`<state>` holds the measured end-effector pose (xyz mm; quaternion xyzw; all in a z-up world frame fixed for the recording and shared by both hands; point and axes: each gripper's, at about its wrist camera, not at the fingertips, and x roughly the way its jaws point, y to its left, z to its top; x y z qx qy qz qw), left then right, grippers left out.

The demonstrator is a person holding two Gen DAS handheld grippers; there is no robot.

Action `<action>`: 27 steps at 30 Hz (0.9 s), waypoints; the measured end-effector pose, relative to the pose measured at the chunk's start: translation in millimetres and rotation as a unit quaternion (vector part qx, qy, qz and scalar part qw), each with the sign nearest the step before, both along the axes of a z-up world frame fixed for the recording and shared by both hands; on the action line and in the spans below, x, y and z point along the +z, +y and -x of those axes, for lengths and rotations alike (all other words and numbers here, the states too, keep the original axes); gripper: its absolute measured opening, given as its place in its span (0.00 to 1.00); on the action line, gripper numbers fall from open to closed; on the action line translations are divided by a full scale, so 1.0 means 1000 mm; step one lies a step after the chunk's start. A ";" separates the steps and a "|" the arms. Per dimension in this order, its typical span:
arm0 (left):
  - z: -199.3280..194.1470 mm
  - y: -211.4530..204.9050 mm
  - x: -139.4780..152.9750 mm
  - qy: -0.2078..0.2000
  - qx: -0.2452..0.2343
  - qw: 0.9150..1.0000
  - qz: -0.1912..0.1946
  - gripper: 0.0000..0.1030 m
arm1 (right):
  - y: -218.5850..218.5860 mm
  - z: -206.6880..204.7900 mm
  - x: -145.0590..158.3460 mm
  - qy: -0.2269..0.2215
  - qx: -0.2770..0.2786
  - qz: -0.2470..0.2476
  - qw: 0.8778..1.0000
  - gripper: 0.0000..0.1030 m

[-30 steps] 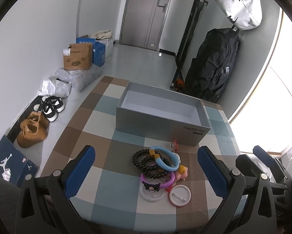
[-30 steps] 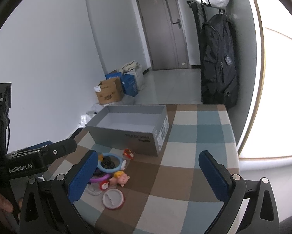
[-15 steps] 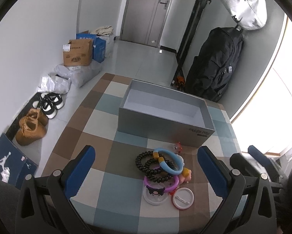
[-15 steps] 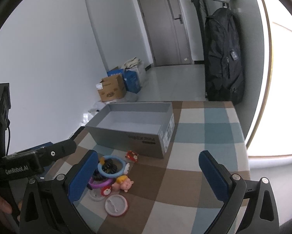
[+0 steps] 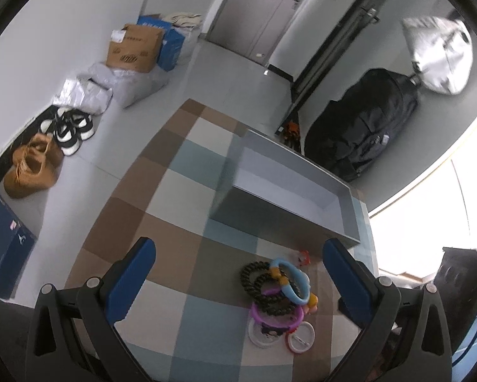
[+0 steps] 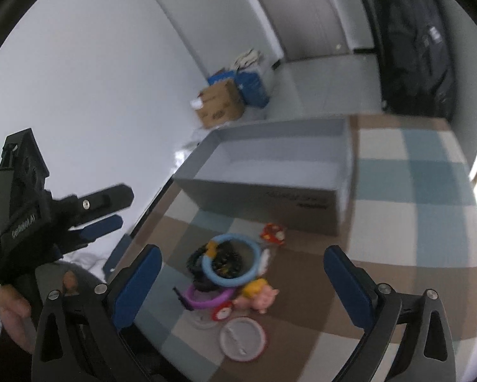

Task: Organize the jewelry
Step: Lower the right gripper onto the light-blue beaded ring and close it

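Observation:
A pile of jewelry lies on the checkered table: a light blue ring (image 5: 291,280) (image 6: 230,262), black beaded bracelets (image 5: 263,289) (image 6: 206,258), a purple bracelet (image 5: 278,316) (image 6: 208,296), round badges (image 5: 300,337) (image 6: 242,339), a pink pig charm (image 6: 260,297) and a small red charm (image 5: 303,256) (image 6: 273,232). An empty grey box (image 5: 289,194) (image 6: 279,172) stands behind the pile. My left gripper (image 5: 238,280) is open and empty, above the table left of the pile; it also shows in the right wrist view (image 6: 88,219). My right gripper (image 6: 244,280) is open and empty, above the pile.
The table's left edge drops to a floor with shoes (image 5: 69,129), bags and cardboard boxes (image 5: 133,47) along the wall. A black backpack (image 5: 362,127) and a white bag (image 5: 442,54) hang at the far right. A door (image 5: 263,9) is behind.
Both grippers have tilted and shifted; the left view rotated so the pile sits toward its right finger. The right gripper has moved closer over the pile. The jewelry has not moved.

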<state>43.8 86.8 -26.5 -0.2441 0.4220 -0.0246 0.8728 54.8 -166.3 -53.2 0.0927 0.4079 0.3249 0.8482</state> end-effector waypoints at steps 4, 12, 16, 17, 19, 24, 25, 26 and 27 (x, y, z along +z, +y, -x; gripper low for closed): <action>-0.004 0.011 -0.004 0.010 0.012 1.000 0.016 0.99 | 0.017 -0.009 -0.008 0.023 0.015 0.020 0.999 0.97; -0.009 0.024 -0.010 0.028 0.031 0.999 0.030 0.99 | 0.029 -0.021 -0.023 0.052 0.021 0.050 0.997 0.85; -0.010 0.028 -0.010 0.031 0.034 0.998 0.037 0.99 | 0.036 -0.024 -0.027 0.053 0.024 0.073 0.996 0.72; -0.010 0.028 -0.010 0.031 0.033 0.998 0.037 0.99 | 0.039 -0.024 -0.029 0.052 0.028 0.080 0.995 0.71; -0.010 0.029 -0.011 0.032 0.033 0.998 0.038 0.99 | 0.042 -0.022 -0.028 0.041 0.031 0.094 0.994 0.63; -0.013 0.031 -0.012 0.035 0.033 0.998 0.035 0.99 | 0.040 -0.020 -0.028 0.041 0.034 0.089 0.995 0.56; -0.013 0.030 -0.012 0.035 0.033 0.998 0.033 0.99 | 0.040 -0.020 -0.028 0.041 0.031 0.088 0.995 0.56; -0.013 0.029 -0.011 0.034 0.031 0.998 0.031 0.99 | 0.038 -0.020 -0.027 0.041 0.028 0.084 0.995 0.56; -0.013 0.029 -0.011 0.034 0.030 0.999 0.029 0.99 | 0.036 -0.020 -0.025 0.040 0.026 0.078 0.996 0.56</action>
